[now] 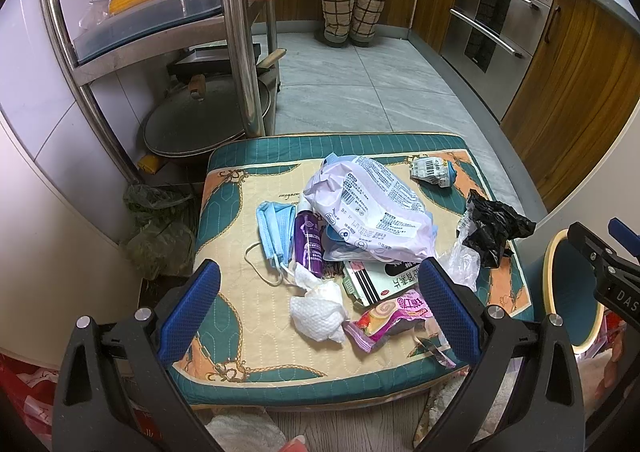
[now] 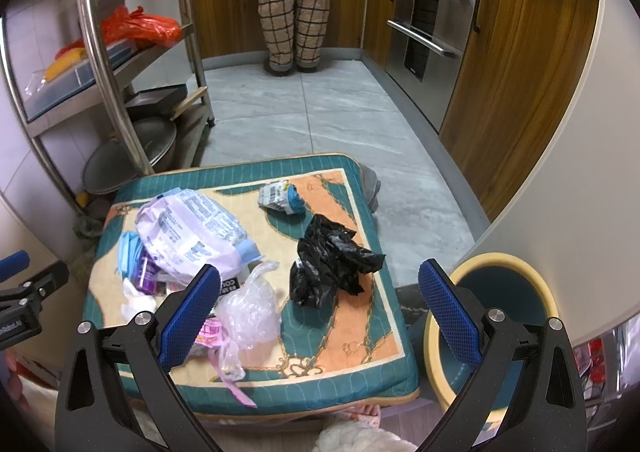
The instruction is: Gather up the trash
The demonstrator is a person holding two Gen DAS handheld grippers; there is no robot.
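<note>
Trash lies on a teal and cream cushion [image 1: 240,332] [image 2: 360,316]: a white printed bag [image 1: 376,207] [image 2: 188,228], blue face masks [image 1: 274,232], a purple bottle [image 1: 308,244], a white tissue [image 1: 320,308], a pink wrapper [image 1: 384,320], a crumpled black bag [image 1: 496,228] [image 2: 328,264], a clear plastic bag [image 2: 250,312] and a small crumpled label packet [image 1: 434,171] [image 2: 280,197]. A teal bin with a cream rim [image 2: 496,328] [image 1: 568,292] stands right of the cushion. My left gripper [image 1: 320,308] is open above the tissue. My right gripper [image 2: 320,308] is open above the black bag's near end.
A steel rack [image 1: 236,31] with pans and food trays stands at the left. A person in checked trousers [image 2: 294,11] stands at the far counter. Wooden cabinets and an oven [image 2: 432,19] line the right. Grey tiled floor [image 2: 320,119] lies beyond the cushion.
</note>
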